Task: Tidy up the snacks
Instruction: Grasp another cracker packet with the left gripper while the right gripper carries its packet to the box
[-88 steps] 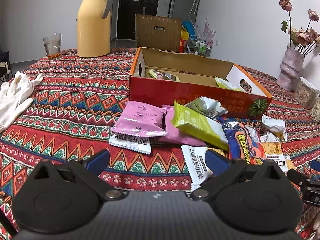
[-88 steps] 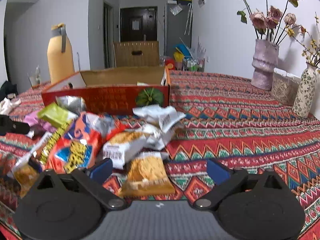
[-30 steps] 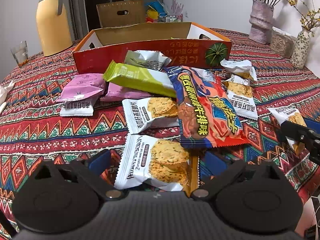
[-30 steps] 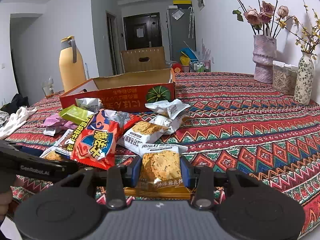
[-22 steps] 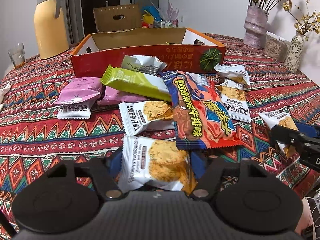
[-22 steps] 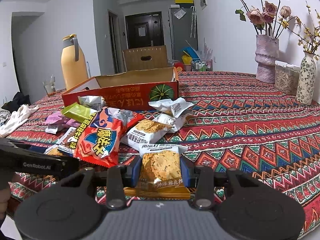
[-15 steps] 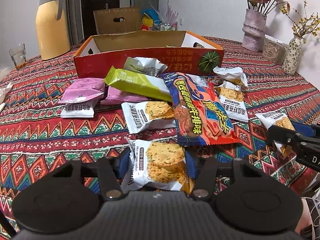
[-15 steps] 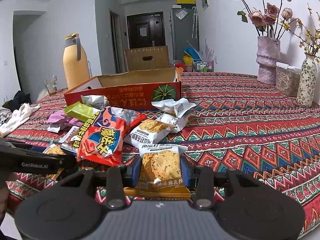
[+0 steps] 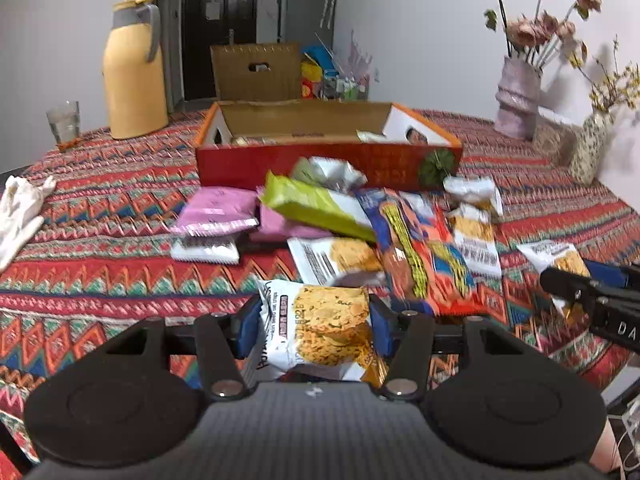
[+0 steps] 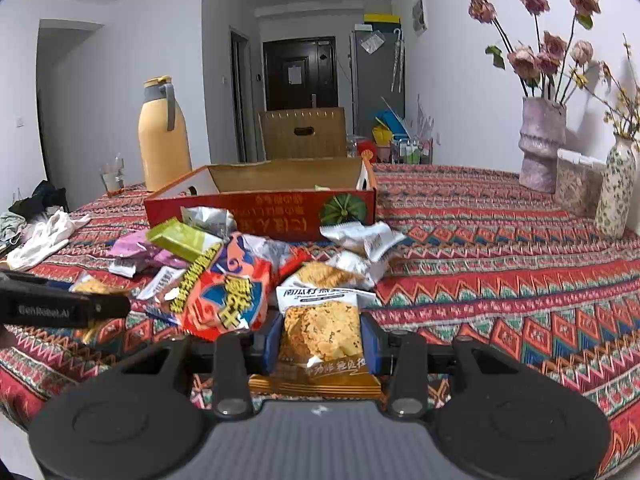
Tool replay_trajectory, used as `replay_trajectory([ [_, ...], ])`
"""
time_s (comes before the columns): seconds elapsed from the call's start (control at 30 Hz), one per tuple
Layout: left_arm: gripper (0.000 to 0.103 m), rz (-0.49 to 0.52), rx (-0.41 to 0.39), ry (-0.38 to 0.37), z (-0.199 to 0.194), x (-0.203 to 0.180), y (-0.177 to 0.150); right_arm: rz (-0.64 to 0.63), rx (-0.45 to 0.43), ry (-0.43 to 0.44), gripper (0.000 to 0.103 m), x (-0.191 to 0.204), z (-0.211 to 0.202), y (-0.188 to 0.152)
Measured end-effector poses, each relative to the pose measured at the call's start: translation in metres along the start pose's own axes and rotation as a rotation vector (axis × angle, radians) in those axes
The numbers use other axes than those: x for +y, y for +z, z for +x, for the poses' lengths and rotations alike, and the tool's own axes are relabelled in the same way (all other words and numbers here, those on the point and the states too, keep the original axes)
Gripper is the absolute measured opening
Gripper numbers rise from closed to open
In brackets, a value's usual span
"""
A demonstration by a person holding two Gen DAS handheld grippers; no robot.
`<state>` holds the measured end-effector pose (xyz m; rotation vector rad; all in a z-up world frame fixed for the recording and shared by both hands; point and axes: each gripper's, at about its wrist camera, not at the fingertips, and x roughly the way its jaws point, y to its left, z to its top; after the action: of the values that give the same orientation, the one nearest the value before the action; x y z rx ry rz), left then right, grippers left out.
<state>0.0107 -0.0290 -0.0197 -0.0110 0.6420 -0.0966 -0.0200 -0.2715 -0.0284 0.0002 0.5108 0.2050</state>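
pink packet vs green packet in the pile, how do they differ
The pink packet is short, squarish and lies flat on the tablecloth; the green packet is a long, yellow-green bar shape. The pink packet sits at the pile's left edge on a white wrapper, while the green packet lies propped across other snacks nearer the red box. Both are sealed, outside the box, and in neither hand-held gripper.

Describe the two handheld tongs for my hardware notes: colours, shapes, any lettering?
Both tongs look alike: a grey textured body, two round black discs, black linkage arms with silver pivot screws, and blue pads on the fingers. Seen side-on, the left tongs carry pale lettering on a black bar; the right tongs show part of white lettering.
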Motion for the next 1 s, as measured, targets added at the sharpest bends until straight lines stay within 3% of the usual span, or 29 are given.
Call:
replay_trajectory([
  [0.47,0.056,-0.038,-0.139,0.046,-0.004,0.018,0.066,-0.033,-0.087,0.011,0.040,0.014,0.024,0.057],
  [1.0,0.056,-0.113,-0.194,0.095,0.057,0.034,0.154,-0.066,-0.131,0.022,0.040,0.021,0.116,0.144],
])
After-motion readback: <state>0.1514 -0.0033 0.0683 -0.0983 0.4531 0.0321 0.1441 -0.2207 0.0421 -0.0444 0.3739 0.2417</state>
